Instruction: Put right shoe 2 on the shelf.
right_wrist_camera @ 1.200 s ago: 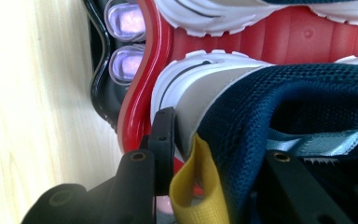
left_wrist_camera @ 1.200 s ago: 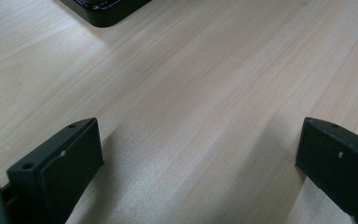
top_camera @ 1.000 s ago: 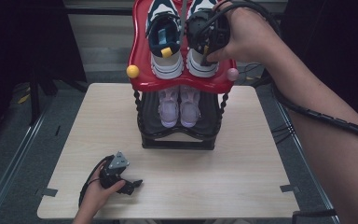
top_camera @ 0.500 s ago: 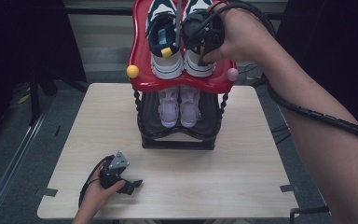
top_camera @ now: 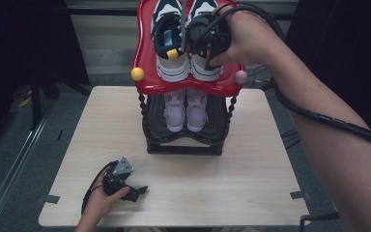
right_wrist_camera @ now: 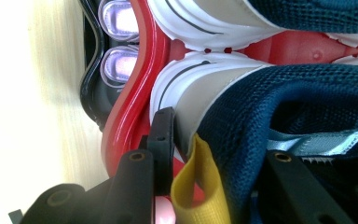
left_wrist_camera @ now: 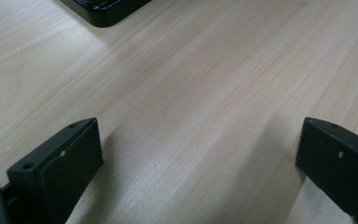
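While the left claw (top_camera: 134, 192) rests low on the pale wooden surface (top_camera: 251, 183) near its front edge, the right claw (top_camera: 207, 41) is up at the top red shelf (top_camera: 147, 72) of a small shoe rack (top_camera: 183, 145) standing toward the back of that surface. On the red shelf sit two navy-and-white sneakers side by side, and the right claw is at the heel of the right-hand sneaker (top_camera: 204, 67), beside the left-hand sneaker (top_camera: 171, 53). From the right gripper view, one jaw lies outside the white heel (right_wrist_camera: 186, 116) and the other sits inside the navy knit collar (right_wrist_camera: 279, 116), with the yellow pull tab (right_wrist_camera: 200, 186) between them, so the claw is clenched around the heel of that sneaker. On the lower black shelf (top_camera: 183, 137) a pair of pale lilac shoes (top_camera: 186, 111) stands with toes toward the front. A yellow knob (top_camera: 137, 74) and a pink knob (top_camera: 240, 77) mark the corners of the red shelf. From the left gripper view, the left claw is released, its jaws spread wide over bare wood (left_wrist_camera: 191, 93), with a black corner of the rack base (left_wrist_camera: 105, 9) beyond them.
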`<state>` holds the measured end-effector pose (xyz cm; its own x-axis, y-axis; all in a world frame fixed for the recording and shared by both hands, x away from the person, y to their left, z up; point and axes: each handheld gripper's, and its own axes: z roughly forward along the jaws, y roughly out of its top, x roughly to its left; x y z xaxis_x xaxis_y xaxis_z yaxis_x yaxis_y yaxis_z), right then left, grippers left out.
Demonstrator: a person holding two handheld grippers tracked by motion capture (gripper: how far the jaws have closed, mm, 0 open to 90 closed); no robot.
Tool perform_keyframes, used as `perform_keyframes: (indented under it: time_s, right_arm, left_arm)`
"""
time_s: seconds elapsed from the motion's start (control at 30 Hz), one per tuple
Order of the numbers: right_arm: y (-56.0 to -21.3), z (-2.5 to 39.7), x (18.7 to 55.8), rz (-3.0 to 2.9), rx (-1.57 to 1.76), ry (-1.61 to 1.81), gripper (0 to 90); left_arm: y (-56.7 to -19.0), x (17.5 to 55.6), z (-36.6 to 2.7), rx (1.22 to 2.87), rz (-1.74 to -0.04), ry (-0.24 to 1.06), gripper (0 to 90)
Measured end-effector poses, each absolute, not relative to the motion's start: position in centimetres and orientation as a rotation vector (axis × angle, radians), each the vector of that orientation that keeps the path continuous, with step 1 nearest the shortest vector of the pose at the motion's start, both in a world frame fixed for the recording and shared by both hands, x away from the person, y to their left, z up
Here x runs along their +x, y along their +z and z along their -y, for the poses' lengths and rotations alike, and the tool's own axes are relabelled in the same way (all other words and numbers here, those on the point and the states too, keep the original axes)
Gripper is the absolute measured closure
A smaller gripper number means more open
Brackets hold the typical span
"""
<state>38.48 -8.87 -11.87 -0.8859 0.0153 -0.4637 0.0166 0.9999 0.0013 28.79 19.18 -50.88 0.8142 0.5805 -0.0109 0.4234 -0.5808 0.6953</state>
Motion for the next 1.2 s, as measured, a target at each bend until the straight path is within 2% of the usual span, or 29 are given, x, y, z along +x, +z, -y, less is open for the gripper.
perform_keyframes:
  time_s: [0.4, 0.97, 1.2]
  right_arm:
    - [-11.9, 9.2, 38.7, -2.663, 0.05, 0.011, 64.0]
    - [-10.9, 10.0, 38.6, -2.669, 0.219, 0.158, 32.4]
    - [-10.0, 10.8, 38.3, -2.681, 0.324, 0.228, 23.3]
  left_arm:
    - [-50.9, 28.8, -19.2, 2.276, -0.733, 0.282, 0.0]
    - [-50.9, 28.8, -19.2, 2.276, -0.733, 0.282, 0.0]
    - [-50.9, 28.8, -19.2, 2.275, -0.734, 0.283, 0.0]
